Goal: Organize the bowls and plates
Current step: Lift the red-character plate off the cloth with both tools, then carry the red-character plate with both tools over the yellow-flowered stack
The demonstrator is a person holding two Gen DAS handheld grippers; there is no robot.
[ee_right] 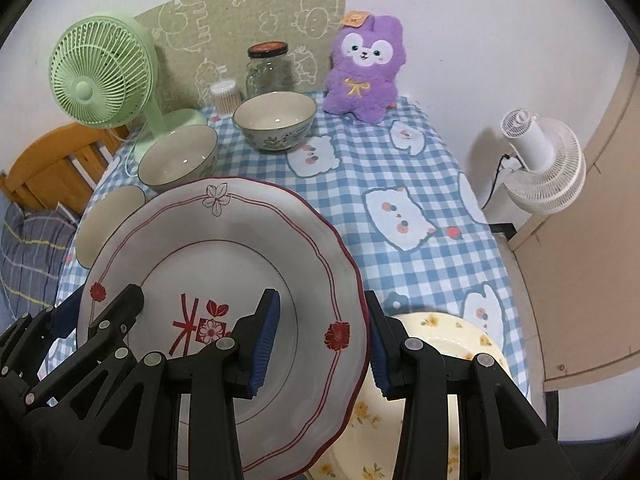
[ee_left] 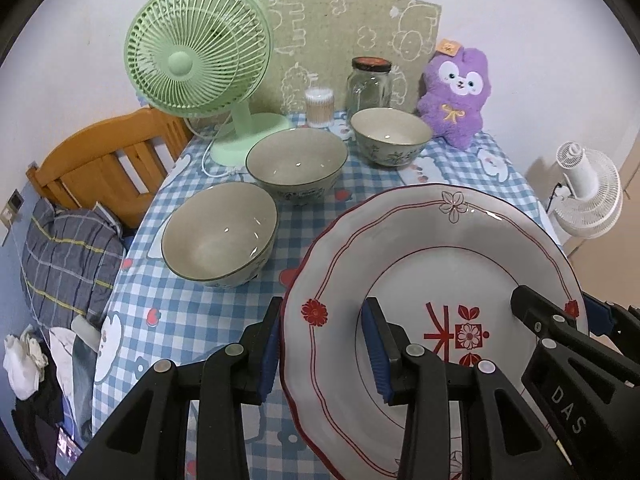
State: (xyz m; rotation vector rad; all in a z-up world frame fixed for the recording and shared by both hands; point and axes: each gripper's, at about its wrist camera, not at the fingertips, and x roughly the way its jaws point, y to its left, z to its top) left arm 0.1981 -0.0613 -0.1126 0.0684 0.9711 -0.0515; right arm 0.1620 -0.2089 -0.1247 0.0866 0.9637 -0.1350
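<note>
Because it was too broad for one grip, the red-rimmed plate point(ee_left: 440, 264) hung tilted above the table's point(ee_right: 420, 184) near edge, left gripper point(ee_left: 326, 346) and right gripper point(ee_right: 322, 340) each pinching an opposite rim.

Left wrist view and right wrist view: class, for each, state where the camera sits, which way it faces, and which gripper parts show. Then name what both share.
Left wrist view: sits on the left gripper, looking down across the table at three bowls; its fingers straddle the red-rimmed plate's left rim, right gripper at right.
Right wrist view: sits on the right gripper, straddling the plate's right rim above a yellow floral plate.
Shared: plate, green fan, purple plush.
</note>
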